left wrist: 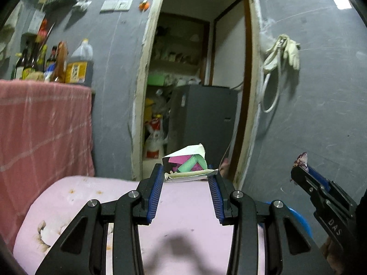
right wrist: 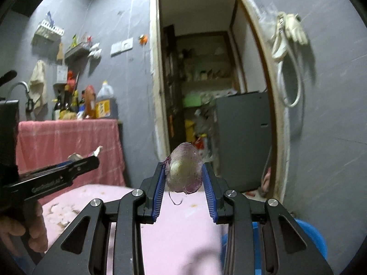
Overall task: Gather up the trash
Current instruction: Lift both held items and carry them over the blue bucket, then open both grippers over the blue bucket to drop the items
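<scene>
Pink floral tablecloth (left wrist: 183, 206), grey walls, left tongs (left wrist: 186, 178) clamping crumpled paper (left wrist: 188, 163), right tongs (right wrist: 183, 178) clamping onion skin (right wrist: 184, 171).

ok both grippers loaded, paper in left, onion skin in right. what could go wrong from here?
1. The onion skin is thin and flaky, held between the right gripper pads with a strand dangling; bits may shed onto the pink tablecloth.
2. The left gripper pinches only the lower folded edge of the crumpled paper scrap; it could slip out in transit.
3. The blue bin is mostly hidden, so a drop could miss.
</scene>
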A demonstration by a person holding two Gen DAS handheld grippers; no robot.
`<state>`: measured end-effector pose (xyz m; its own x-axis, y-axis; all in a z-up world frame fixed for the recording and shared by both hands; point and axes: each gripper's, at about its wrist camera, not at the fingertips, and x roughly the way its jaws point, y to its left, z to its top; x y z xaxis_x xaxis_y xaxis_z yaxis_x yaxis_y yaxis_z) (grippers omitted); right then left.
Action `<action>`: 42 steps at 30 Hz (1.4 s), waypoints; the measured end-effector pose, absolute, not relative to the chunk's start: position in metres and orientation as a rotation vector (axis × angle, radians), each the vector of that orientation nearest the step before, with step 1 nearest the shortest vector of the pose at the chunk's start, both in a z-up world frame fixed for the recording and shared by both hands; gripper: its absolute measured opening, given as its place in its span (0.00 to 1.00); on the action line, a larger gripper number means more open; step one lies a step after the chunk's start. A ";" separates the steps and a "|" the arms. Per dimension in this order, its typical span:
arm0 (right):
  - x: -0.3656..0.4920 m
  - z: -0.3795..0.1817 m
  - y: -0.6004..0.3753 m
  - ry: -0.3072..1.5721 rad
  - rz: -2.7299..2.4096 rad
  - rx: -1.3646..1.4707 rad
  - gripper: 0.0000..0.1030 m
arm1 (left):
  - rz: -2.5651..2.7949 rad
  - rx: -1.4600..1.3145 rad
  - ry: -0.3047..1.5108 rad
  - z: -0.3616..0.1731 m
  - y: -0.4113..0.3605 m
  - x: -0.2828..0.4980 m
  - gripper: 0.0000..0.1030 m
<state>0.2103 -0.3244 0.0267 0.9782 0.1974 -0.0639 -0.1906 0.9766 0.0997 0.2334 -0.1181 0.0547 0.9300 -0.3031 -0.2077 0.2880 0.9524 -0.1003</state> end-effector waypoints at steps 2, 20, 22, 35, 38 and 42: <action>0.207 0.028 -0.332 0.056 0.171 0.096 0.29 | -0.320 -0.057 0.203 0.057 -0.128 0.231 0.34; 0.202 0.015 -0.398 0.112 -0.015 0.103 0.30 | -0.502 -0.040 0.328 0.032 -0.207 0.247 0.34; 0.206 0.010 -0.404 0.144 -0.028 0.113 0.30 | -0.529 -0.045 0.362 0.029 -0.214 0.252 0.34; 0.218 -0.006 -0.426 0.257 -0.055 0.171 0.32 | -0.593 -0.054 0.518 0.011 -0.237 0.278 0.34; 0.220 -0.008 -0.428 0.272 -0.046 0.185 0.32 | -0.596 -0.044 0.538 0.008 -0.240 0.281 0.34; 0.221 -0.009 -0.429 0.284 -0.048 0.186 0.32 | -0.598 -0.033 0.565 0.001 -0.244 0.281 0.34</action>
<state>0.2206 -0.4287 -0.0087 0.9588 -0.0212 -0.2834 0.0735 0.9818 0.1753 0.2814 -0.2438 0.0014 0.6806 -0.5412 -0.4939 0.5239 0.8307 -0.1884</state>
